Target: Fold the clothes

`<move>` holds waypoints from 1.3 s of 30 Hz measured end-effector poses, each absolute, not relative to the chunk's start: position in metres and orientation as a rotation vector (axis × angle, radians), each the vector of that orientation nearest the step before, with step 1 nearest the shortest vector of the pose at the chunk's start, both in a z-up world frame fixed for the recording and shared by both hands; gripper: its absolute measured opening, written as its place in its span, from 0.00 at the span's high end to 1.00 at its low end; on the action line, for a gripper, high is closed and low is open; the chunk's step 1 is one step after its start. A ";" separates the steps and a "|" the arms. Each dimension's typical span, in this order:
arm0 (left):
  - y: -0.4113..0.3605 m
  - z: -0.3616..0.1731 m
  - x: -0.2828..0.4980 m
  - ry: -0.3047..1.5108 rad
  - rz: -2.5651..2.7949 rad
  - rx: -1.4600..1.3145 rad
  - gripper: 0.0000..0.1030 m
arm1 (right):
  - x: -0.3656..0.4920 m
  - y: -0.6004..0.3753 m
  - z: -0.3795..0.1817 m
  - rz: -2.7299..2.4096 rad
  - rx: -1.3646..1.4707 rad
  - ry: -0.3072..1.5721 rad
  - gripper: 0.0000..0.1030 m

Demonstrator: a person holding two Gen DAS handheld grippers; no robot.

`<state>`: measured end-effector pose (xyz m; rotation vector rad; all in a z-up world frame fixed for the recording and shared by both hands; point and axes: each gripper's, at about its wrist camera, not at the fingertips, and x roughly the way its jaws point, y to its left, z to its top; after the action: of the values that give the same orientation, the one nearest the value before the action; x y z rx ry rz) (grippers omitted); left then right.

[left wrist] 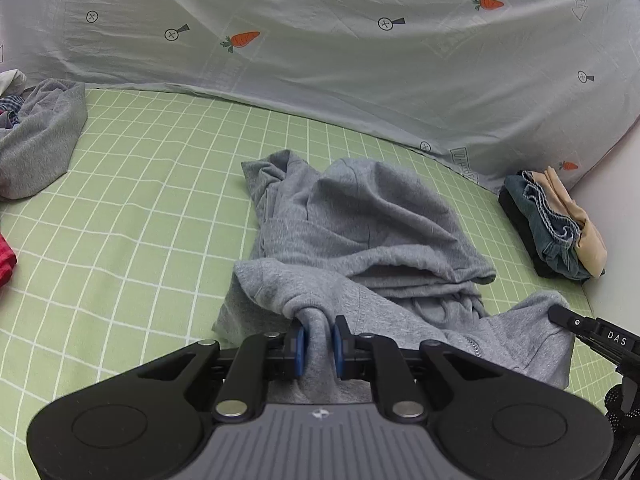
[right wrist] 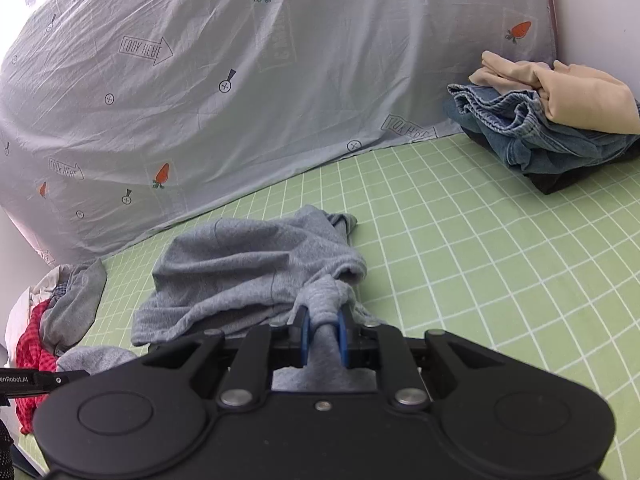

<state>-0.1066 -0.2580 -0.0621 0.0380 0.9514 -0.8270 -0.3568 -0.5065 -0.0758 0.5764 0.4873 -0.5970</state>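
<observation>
Left wrist view shows the left tongs (left wrist: 318,342) pinching a bunch of the grey garment (left wrist: 360,232), with the blue pads (left wrist: 300,346) pressed close on the cloth. Right wrist view shows the right tongs (right wrist: 323,338) pinching another bunch of the same grey garment (right wrist: 256,276) the same way. Most of the garment lies crumpled in the middle of the bed (left wrist: 152,184), on the green checked sheet, in front of the carrot-print cover (left wrist: 320,40).

I think the step now is to lift and spread the garment so it can be laid flat. To do it well, both tongs should keep a firm pinch, go up together, and pull gently apart so the cloth hangs smooth and is not twisted.

A folded pile (right wrist: 552,120) sits at the far right. A messy heap (left wrist: 36,136) waits at the left.
</observation>
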 end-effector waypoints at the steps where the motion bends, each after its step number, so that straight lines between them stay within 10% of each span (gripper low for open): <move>1: -0.262 -0.058 -0.100 0.941 -0.825 0.027 0.85 | -0.351 -0.511 -0.072 -0.597 0.570 0.476 0.86; 23: -0.336 -0.092 0.066 1.111 -0.676 -0.268 0.75 | -0.195 -0.645 -0.108 -0.650 0.643 0.594 0.72; 26: -0.336 -0.096 0.076 1.107 -0.656 -0.305 0.67 | -0.196 -0.660 -0.106 -0.663 0.725 0.529 0.63; 30: -0.326 -0.088 0.078 1.030 -0.605 -0.330 0.27 | -0.208 -0.664 -0.102 -0.708 0.707 0.525 0.55; 39: -0.309 -0.082 0.063 0.984 -0.563 -0.224 0.25 | -0.240 -0.638 -0.102 -0.779 0.633 0.555 0.36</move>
<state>0.0628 -0.3088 -0.0820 -0.2237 0.9838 -0.5630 -0.2398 -0.6382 -0.1018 0.6330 0.5547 -0.7791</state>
